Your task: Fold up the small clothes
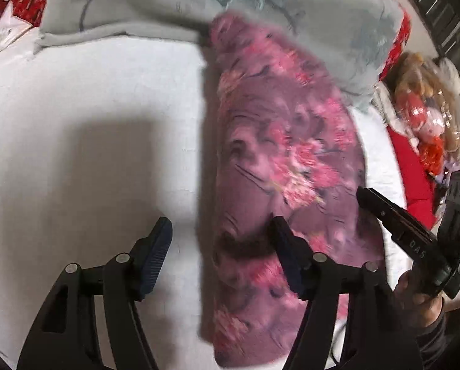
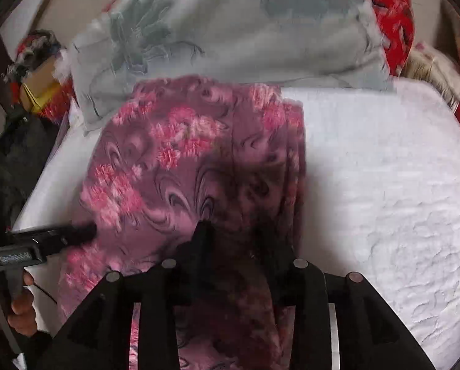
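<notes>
A purple garment with pink flowers (image 1: 279, 166) lies folded lengthwise on a white bed cover (image 1: 91, 123); it also shows in the right wrist view (image 2: 180, 160). My left gripper (image 1: 220, 237) is open above the garment's left edge, one finger over the white cover and one over the cloth, holding nothing. My right gripper (image 2: 226, 240) is over the garment's near end; its fingers look close together with dark cloth between them, but blur hides the grasp. It shows from the side in the left wrist view (image 1: 365, 197).
A pale grey-green embroidered blanket (image 1: 230, 15) lies folded along the far side of the bed, touching the garment's far end. A doll in plastic wrap (image 1: 427, 108) and red fabric lie at the right. A cardboard box (image 2: 41, 86) and dark clutter sit left in the right wrist view.
</notes>
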### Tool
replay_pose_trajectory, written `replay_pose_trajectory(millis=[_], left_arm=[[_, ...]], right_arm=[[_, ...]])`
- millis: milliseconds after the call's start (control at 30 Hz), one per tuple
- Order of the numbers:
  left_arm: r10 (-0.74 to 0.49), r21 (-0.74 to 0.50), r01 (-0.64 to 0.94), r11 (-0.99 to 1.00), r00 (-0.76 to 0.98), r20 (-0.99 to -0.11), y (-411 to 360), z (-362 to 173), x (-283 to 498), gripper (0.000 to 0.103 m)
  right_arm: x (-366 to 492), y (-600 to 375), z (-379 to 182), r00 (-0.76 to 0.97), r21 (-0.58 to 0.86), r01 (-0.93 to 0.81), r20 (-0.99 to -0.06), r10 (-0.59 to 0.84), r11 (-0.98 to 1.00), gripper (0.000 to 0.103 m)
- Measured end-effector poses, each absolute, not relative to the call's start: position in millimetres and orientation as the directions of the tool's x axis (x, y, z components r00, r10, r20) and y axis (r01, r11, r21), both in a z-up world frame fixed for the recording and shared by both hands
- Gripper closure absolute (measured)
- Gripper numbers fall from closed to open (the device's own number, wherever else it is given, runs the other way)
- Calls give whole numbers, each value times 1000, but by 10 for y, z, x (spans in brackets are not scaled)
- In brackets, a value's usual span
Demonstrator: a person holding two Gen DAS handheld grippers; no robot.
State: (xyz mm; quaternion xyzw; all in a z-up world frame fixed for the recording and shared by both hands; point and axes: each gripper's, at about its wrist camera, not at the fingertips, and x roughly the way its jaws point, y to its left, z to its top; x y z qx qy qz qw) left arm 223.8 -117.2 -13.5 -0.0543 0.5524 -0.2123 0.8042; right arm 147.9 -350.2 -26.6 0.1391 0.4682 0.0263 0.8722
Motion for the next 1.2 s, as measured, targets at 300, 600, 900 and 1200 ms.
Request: replay_pose_trajectory(millis=[300,600,900,1200], left_arm=[[-315,-220,326,919,276,-908,-1303,-502,1903,38],[-397,-258,350,901,418,-818,-1370,219,2380,38],[-284,-165,306,938,402,-871,-1701,-114,3016,38],[-295,-170,314,934,412,-862,-1723,-191,3008,32]], right_arm=[[996,-3489,-193,522,229,75,-838,158,971,71],[1289,-3782,248,624,342,158,-761,174,927,60],[2340,-3990,-255,552,448,330,-806,215,831,64],[2472,-4042,-311,570,402,280,-801,186,872,98]])
